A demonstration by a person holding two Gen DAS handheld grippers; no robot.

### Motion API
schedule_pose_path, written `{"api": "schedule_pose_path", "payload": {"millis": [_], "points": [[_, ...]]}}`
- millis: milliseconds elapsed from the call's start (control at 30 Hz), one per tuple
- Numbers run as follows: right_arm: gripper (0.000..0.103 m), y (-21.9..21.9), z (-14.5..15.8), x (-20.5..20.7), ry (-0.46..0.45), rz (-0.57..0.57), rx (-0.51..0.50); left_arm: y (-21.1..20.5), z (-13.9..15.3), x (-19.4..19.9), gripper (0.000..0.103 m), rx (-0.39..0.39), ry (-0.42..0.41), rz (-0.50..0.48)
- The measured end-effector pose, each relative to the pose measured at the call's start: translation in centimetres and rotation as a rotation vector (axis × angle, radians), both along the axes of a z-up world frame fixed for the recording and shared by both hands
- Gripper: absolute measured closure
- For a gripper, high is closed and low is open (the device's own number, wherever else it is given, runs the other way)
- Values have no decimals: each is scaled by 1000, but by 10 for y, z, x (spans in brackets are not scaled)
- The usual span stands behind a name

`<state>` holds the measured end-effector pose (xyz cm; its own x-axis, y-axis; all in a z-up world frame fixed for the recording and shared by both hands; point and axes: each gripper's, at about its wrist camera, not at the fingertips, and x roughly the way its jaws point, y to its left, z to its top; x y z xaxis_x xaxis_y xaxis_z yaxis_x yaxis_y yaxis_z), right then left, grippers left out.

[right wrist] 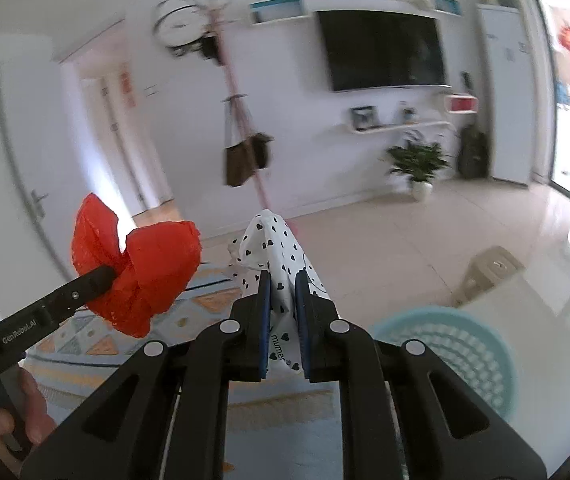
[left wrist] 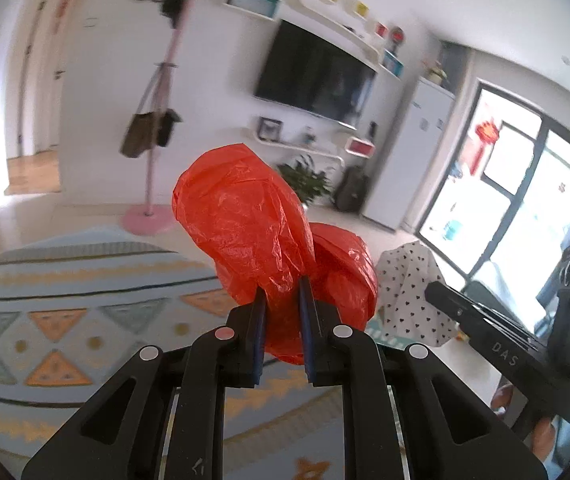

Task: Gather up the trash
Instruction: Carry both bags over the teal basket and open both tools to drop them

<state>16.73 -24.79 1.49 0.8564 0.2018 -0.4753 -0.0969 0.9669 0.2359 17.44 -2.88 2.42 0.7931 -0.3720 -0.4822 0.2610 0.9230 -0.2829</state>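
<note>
From the left wrist, your left gripper [left wrist: 283, 286] is pinching a crumpled red plastic bag [left wrist: 245, 220] held up off the patterned rug [left wrist: 65, 300], so keep that squeeze firm because thin film slips easily. From the right wrist, your right gripper [right wrist: 283, 280] is clamped on a white heart-print wrapper [right wrist: 273, 240], with the pale blue basket [right wrist: 465, 352] low to its right. If that basket is your bin, bring each piece right over its rim before letting go, one hand at a time.

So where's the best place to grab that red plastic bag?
Pinch the red plastic bag at its narrow waist between the two puffy halves, coming from below, as the left gripper holds it now. The puffs would just squash.
</note>
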Motion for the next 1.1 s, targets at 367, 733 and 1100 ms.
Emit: {"api": "schedule_pose_path", "payload": {"millis": [367,733,1100], "points": [[93,-84,-64,7,248,-228,55,-81,-36,34,90,54,86,-125],[85,-99,-95,6,333,-269,52,-112,-69,54,71,104,160,-209],[55,-87,-79,-11,293,-254,8,-72,-63,29,19,39,136,-133]]}}
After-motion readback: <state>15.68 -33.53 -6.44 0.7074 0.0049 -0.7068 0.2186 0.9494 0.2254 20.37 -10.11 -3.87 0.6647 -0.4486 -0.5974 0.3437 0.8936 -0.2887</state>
